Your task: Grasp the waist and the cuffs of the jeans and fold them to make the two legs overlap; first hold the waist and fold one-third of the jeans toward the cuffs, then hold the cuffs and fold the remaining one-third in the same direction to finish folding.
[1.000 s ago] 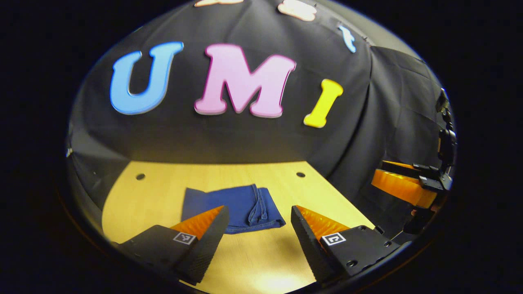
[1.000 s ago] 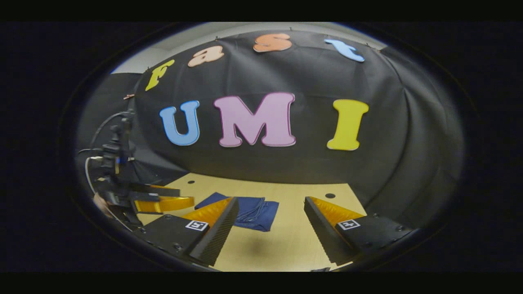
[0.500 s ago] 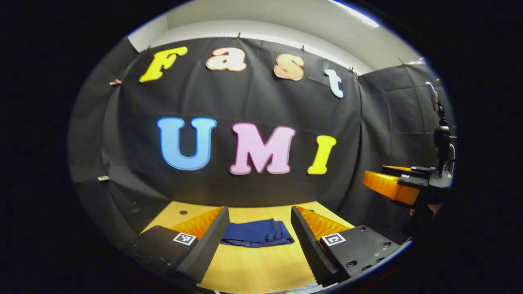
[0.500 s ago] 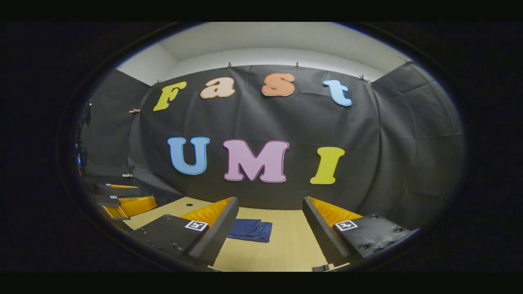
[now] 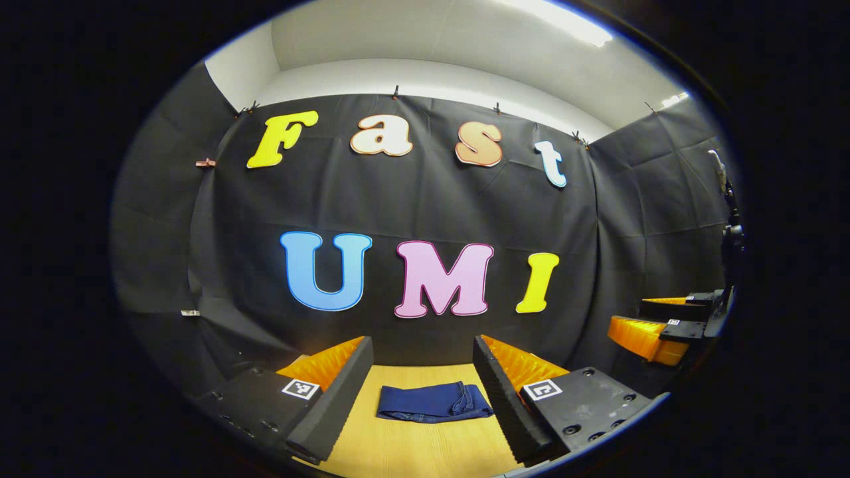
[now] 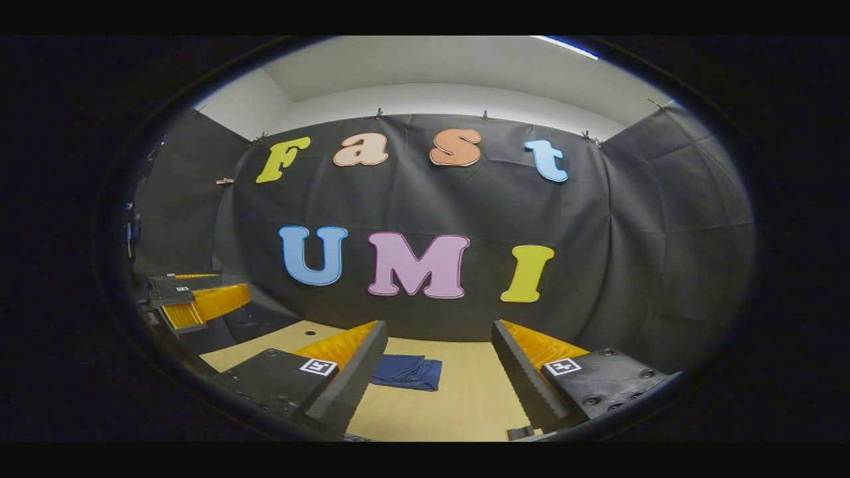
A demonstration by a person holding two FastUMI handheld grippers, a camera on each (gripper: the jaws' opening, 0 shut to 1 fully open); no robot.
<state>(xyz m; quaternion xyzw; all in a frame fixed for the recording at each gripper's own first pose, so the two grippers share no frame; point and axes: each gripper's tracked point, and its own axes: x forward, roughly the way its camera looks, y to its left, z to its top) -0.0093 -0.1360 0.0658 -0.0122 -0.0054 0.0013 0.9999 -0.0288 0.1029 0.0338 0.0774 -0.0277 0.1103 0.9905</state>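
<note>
Blue denim jeans (image 5: pixel 434 402) lie folded into a compact flat bundle on the pale wooden table (image 5: pixel 425 448), seams and a folded edge showing at the bundle's right end in the left gripper view. In the right gripper view the same bundle (image 6: pixel 406 372) sits toward the table's far side, near the black cloth wall (image 6: pixel 425 199). Neither gripper touches the jeans — the left gripper (image 5: pixel 420 392) hangs above the table with its fingers spread wide and nothing between them, the bundle seen through the gap. The right gripper (image 6: pixel 438 375) is likewise wide open and empty, well clear of the denim. Each gripper also appears at the edge of the other's view — off to the side, apart from the jeans.
</note>
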